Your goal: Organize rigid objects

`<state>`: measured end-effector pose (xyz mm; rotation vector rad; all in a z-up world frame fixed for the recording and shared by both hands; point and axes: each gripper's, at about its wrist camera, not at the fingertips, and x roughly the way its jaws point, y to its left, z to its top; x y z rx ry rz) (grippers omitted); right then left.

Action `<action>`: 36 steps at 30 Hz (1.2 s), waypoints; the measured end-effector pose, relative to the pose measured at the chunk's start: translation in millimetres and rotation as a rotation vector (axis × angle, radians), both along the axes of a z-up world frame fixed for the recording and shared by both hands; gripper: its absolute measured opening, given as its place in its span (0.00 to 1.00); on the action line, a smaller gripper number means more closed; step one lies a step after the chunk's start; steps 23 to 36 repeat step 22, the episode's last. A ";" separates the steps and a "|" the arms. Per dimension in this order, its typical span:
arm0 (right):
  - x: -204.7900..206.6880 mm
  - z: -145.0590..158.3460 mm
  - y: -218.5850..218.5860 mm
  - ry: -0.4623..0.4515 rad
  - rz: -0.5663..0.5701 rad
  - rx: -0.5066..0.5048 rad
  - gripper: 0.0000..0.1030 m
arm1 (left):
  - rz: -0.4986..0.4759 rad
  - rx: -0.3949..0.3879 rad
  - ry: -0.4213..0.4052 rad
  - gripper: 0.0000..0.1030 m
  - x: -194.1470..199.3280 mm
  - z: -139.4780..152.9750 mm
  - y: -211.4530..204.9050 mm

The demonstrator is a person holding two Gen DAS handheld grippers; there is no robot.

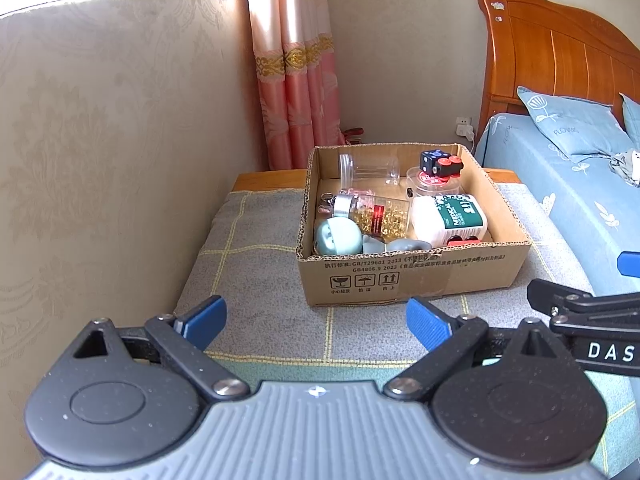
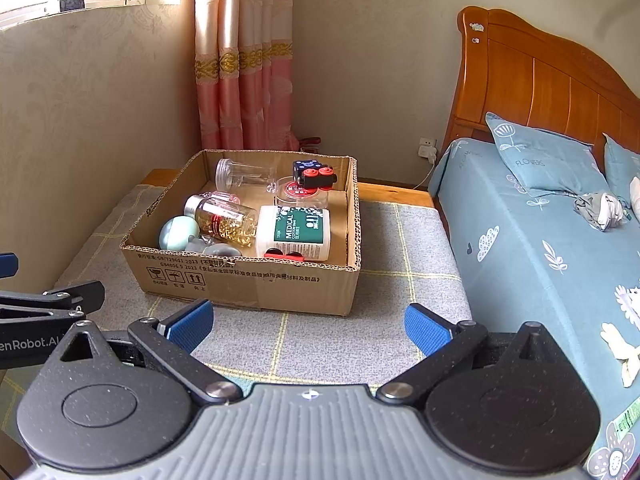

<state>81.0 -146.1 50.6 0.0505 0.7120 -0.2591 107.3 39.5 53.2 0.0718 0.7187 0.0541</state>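
Note:
An open cardboard box (image 1: pixel 412 276) (image 2: pixel 248 280) stands on a grey checked cloth. Inside lie a white tub with a green label (image 1: pixel 450 220) (image 2: pixel 294 232), a clear jar of golden capsules (image 1: pixel 376 214) (image 2: pixel 224 216), an empty clear jar (image 1: pixel 368 168) (image 2: pixel 244 172), a pale green round object (image 1: pixel 332 236) (image 2: pixel 178 234) and a black toy with red caps (image 1: pixel 442 164) (image 2: pixel 316 174). My left gripper (image 1: pixel 316 322) hangs open in front of the box, nothing between its blue pads. My right gripper (image 2: pixel 308 324) is open too, just short of the box.
A wall (image 1: pixel 100 140) runs close on the left, with a pink curtain (image 1: pixel 296 92) behind the box. A bed with blue bedding (image 2: pixel 540 240) and a wooden headboard (image 2: pixel 540 80) borders the cloth on the right. Each gripper shows at the edge of the other's view.

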 end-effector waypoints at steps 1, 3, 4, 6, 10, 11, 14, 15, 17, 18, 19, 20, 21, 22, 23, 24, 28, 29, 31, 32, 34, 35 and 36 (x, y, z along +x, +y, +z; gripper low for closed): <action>-0.4 0.0 0.1 -0.001 0.000 0.000 1.00 | 0.001 0.000 -0.001 0.94 -0.3 0.1 0.1; -0.4 0.0 0.2 0.000 0.000 0.001 1.00 | 0.002 -0.001 0.000 0.94 -0.5 -0.3 -0.4; -0.2 -0.2 0.5 0.000 0.000 0.002 1.00 | 0.001 0.000 0.000 0.94 -0.7 -0.1 -0.5; -0.1 -0.2 0.9 -0.001 0.000 0.002 1.00 | 0.002 0.000 0.000 0.94 -1.1 0.2 -0.2; -0.3 -0.1 1.0 -0.001 -0.001 0.001 1.00 | -0.001 0.001 -0.002 0.94 -1.4 0.2 -0.5; -0.3 -0.1 0.9 -0.001 -0.001 0.002 1.00 | -0.002 0.001 -0.002 0.94 -1.1 0.1 -0.7; -0.5 -0.1 1.0 -0.001 -0.001 0.000 1.00 | -0.004 0.003 -0.002 0.94 -1.4 -0.4 -1.4; -0.6 -0.1 1.1 -0.001 -0.002 0.000 1.00 | -0.004 0.003 -0.002 0.94 -1.5 -0.5 -1.5; -0.7 -0.2 1.0 -0.001 -0.001 0.000 1.00 | -0.005 0.003 -0.003 0.94 -1.6 -0.4 -1.8; -0.5 -0.2 1.1 -0.002 -0.002 0.000 1.00 | -0.005 0.004 -0.003 0.94 -1.6 -0.4 -1.9; -0.7 0.0 1.1 -0.002 -0.002 0.000 1.00 | -0.005 0.004 -0.004 0.94 -1.6 -0.3 -1.9; -0.8 0.0 1.0 -0.002 -0.001 0.000 1.00 | -0.006 0.004 -0.004 0.94 -1.6 -0.3 -2.0; -0.7 0.0 1.1 -0.002 -0.002 0.000 1.00 | -0.006 0.003 -0.004 0.94 -1.7 -0.3 -2.1; -0.6 0.1 1.1 -0.002 -0.002 0.001 1.00 | -0.007 0.002 -0.003 0.94 -1.8 -0.3 -2.5; -0.6 0.1 1.1 -0.002 -0.002 0.001 1.00 | -0.007 0.002 -0.003 0.94 -1.8 -0.3 -2.5; -0.6 0.1 1.1 -0.002 -0.002 0.001 1.00 | -0.007 0.002 -0.003 0.94 -1.8 -0.3 -2.5; -0.6 0.1 1.1 -0.002 -0.002 0.001 1.00 | -0.007 0.002 -0.003 0.94 -1.8 -0.3 -2.5; -0.6 0.1 1.1 -0.002 -0.002 0.001 1.00 | -0.007 0.002 -0.003 0.94 -1.8 -0.3 -2.5; -0.6 0.1 1.1 -0.002 -0.002 0.001 1.00 | -0.007 0.002 -0.003 0.94 -1.8 -0.3 -2.5; -0.6 0.1 1.1 -0.002 -0.002 0.001 1.00 | -0.007 0.002 -0.003 0.94 -1.8 -0.3 -2.5; -0.6 0.1 1.1 -0.002 -0.002 0.001 1.00 | -0.007 0.002 -0.003 0.94 -1.8 -0.3 -2.5; -0.6 0.1 1.1 -0.002 -0.002 0.001 1.00 | -0.007 0.002 -0.003 0.94 -1.8 -0.3 -2.5; -0.6 0.1 1.1 -0.002 -0.002 0.001 1.00 | -0.007 0.002 -0.003 0.94 -1.8 -0.3 -2.5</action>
